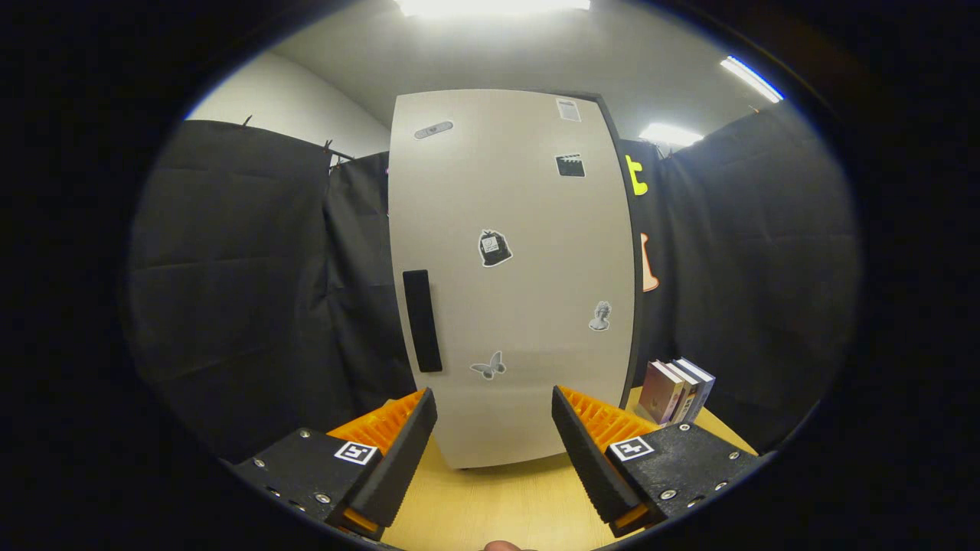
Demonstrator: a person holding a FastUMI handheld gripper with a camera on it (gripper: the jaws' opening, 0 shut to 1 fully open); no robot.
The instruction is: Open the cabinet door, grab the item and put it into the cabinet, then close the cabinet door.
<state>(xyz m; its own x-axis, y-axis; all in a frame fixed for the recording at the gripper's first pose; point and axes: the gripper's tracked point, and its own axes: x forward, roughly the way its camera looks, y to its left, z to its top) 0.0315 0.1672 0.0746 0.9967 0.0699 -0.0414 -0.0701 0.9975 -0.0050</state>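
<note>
A tall pale grey cabinet [513, 275] stands on the wooden table [505, 505] straight ahead of my fingers. Its door is closed and carries several small stickers. A black vertical handle [422, 321] sits on the door's left side, a little above and beyond my left finger. My gripper [494, 428] is open, its two black and orange fingers spread wide with nothing between them. A few books [677, 391] stand upright to the right of the cabinet, just beyond my right finger.
Black cloth walls close in the booth to the left, right and behind the cabinet. The table's front strip lies between my fingers and the cabinet base.
</note>
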